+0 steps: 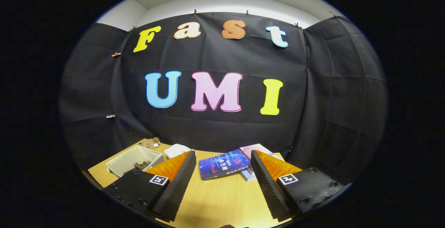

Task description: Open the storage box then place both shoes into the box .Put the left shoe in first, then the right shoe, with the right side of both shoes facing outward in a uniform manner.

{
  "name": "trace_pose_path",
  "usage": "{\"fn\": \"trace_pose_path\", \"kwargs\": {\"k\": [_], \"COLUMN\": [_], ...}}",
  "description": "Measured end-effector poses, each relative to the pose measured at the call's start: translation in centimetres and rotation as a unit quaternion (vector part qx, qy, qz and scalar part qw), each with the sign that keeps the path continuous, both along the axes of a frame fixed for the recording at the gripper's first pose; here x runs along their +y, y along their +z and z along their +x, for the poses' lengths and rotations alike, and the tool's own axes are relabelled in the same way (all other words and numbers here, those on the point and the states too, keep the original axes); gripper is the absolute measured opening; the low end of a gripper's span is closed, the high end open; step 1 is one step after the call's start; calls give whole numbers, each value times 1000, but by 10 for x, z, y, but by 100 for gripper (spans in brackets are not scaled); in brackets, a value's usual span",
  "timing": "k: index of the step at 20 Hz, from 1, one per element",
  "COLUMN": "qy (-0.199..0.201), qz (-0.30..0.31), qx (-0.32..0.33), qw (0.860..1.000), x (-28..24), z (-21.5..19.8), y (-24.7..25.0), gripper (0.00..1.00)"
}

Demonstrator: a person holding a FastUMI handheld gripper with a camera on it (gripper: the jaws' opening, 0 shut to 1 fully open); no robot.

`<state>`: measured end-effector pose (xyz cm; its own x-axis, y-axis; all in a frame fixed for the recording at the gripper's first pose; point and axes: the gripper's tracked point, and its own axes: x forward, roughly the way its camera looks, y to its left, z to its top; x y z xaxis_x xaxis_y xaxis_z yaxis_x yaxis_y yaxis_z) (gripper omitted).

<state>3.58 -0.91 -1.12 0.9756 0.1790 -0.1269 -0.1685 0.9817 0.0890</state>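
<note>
Gripper view: the claw point(222, 172) hangs released, fingers wide apart, above the pale wooden tabletop point(219, 200). A white open-topped rectangular bin point(134, 160) (possibly the storage box) sits beyond the left finger, a blue paperback book point(222, 165) just ahead. Tilting downward should help locate the shoes.

- The gripper point(222, 172) is held level, pointed toward the far side of the scene
- Its two fingers point(179, 182) are spread wide apart, left and right, with nothing pressed between them
- Ridged black inner pads are turned toward each other
</note>
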Motion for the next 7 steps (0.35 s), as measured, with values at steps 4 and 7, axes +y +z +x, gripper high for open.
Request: {"fn": "trace_pose_path", "kwargs": {"k": [4,7], "qy": [13,7], "qz": [14,13], "qx": [11,7], "qw": [1000,1000], "x": [2,3], "z": [6,11], "y": [-6,-6], "gripper": [98,98]}}
